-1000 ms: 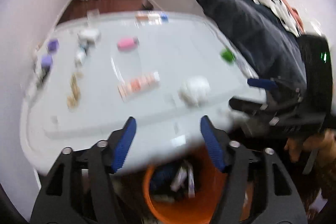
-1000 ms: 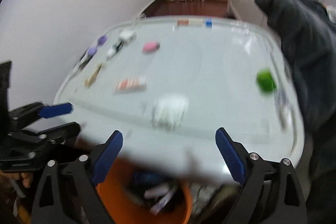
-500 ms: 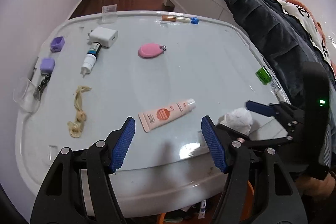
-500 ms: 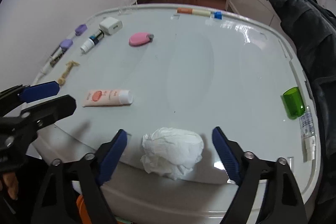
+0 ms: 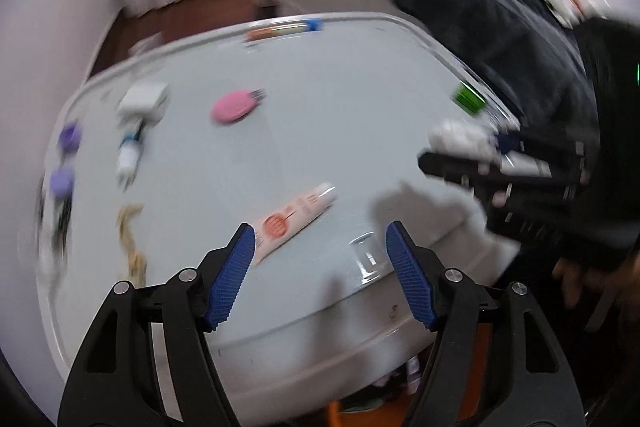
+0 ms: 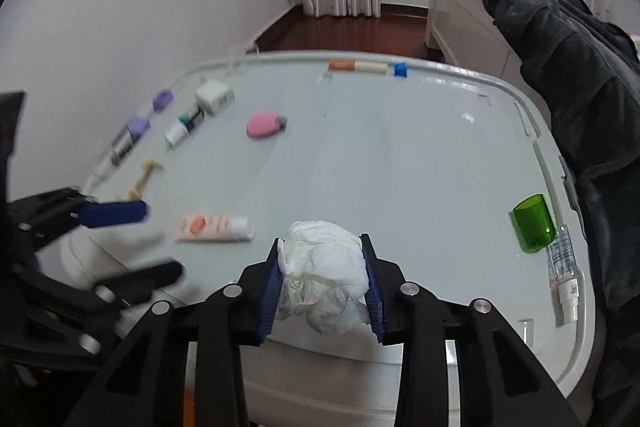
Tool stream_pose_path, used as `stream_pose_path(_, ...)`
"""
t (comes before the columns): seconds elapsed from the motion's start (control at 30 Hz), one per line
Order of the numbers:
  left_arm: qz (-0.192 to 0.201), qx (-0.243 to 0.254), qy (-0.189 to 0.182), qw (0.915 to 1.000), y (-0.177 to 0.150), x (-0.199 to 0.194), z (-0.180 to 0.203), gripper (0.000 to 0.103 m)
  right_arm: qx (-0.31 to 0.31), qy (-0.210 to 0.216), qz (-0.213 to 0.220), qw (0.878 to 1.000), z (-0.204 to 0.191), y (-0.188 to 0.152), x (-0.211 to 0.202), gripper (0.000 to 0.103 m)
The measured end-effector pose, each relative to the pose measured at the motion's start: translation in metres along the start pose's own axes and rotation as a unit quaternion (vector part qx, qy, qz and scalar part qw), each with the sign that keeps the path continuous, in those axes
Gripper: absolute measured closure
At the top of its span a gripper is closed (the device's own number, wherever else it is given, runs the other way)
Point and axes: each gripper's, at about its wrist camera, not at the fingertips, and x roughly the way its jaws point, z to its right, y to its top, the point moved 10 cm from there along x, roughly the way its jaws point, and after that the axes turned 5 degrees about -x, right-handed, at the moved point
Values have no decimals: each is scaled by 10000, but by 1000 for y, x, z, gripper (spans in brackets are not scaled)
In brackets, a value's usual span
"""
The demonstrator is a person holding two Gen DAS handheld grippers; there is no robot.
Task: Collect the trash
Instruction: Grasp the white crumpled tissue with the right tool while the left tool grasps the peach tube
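Observation:
My right gripper [image 6: 323,281] is shut on a crumpled white tissue [image 6: 325,269] at the near edge of the white table [image 6: 420,155]. From the left wrist view the same tissue [image 5: 460,141] shows pinched in the right gripper at the table's right side. My left gripper [image 5: 320,267] is open and empty over the near table edge, just short of an orange-and-white tube [image 5: 296,219]. That tube [image 6: 214,227] lies left of the tissue. A sliver of the orange bin [image 5: 340,415] shows below the table edge.
On the table lie a green cup [image 6: 534,223], a small spray bottle [image 6: 564,275], a pink oval [image 6: 262,125], a white charger [image 6: 214,97], purple pieces [image 6: 138,125], a tan cord [image 6: 144,179] and a long tube at the far edge [image 6: 366,67]. Dark bedding [image 6: 580,59] lies right.
My right gripper has closed on the tissue, which lay between its open jaws half a second ago. My left gripper has swung, staying open; its view is blurred.

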Motion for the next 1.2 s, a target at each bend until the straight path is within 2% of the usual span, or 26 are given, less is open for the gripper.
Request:
stream_pose_path(0.1, -186, 778, -228, 9965, 8, 18, 6, 36, 126, 122, 107, 9998, 6, 5, -11, 66)
stream_pose_path(0.17, -294, 1029, -350, 9936, 11, 30, 2, 36, 176, 164, 132, 9996, 9, 5, -16, 66)
stream_pose_path(0.23, -373, 1307, -428, 9898, 13, 42, -5, 44, 265, 211, 147, 9993, 15, 4, -20, 65)
stream_pose_path(0.33, -517, 1527, -516, 9856, 11, 56, -17, 51, 389, 254, 166, 9988, 23, 4, -26, 65)
stream_pose_path(0.57, -440, 1882, -835, 9776, -4, 63, -16, 51, 547, 365, 205, 9976, 31, 6, -31, 64)
stream_pose_path(0.63, -357, 1771, -873, 9797, -2, 65, -17, 52, 546, 413, 196, 9975, 27, 7, -30, 64)
stream_pose_path(0.67, -323, 1659, -825, 9822, 1, 66, -18, 61, 528, 421, 189, 9975, 26, 7, -29, 64)
stream_pose_path(0.7, -309, 1527, -778, 9847, 4, 67, -20, 75, 499, 414, 190, 9977, 24, 7, -28, 64)
stream_pose_path(0.73, -293, 1361, -612, 9884, 7, 66, -23, 81, 473, 412, 189, 9978, 22, 8, -27, 64)
stream_pose_path(0.83, -320, 1100, -349, 9928, 6, 65, -24, 81, 482, 399, 224, 9978, 23, 9, -28, 64)
stream_pose_path(1.0, -427, 763, -145, 9961, -2, 56, -17, 81, 494, 396, 248, 9977, 24, 10, -30, 64)
stream_pose_path(1.2, -202, 277, -120, 9993, -12, 21, 3, 81, 455, 379, 299, 9978, 23, 10, -34, 64)
